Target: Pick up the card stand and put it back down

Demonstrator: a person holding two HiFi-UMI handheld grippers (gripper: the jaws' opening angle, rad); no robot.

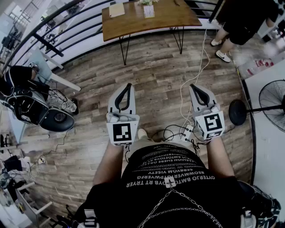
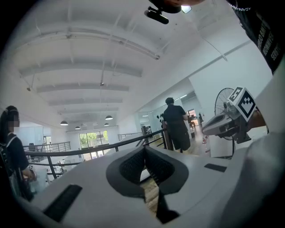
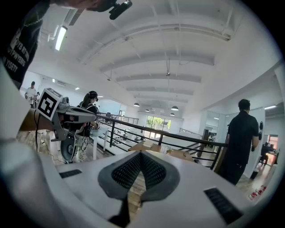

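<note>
Looks like nothing's started yet: the left gripper (image 1: 128, 87) and right gripper (image 1: 194, 87) are both pressed together on nothing, out over the wood floor (image 1: 151, 73), and the card stand (image 1: 149, 10) sits untouched on the worktop (image 1: 178, 18) well ahead.

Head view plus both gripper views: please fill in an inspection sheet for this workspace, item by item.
Surface: wooden table stands at the far side of the plank floor, away from the person.
Job's things: card stand is upright on the table, untouched.
Clutter: a flat tan sheet and a plant are on the table.
Grippers: left gripper and right gripper are both shut and empty, held over the floor.
Cables: a white cable trails across the floor towards a power strip.
Surroundings: railing, standing fan, bystander, black chair.
</note>
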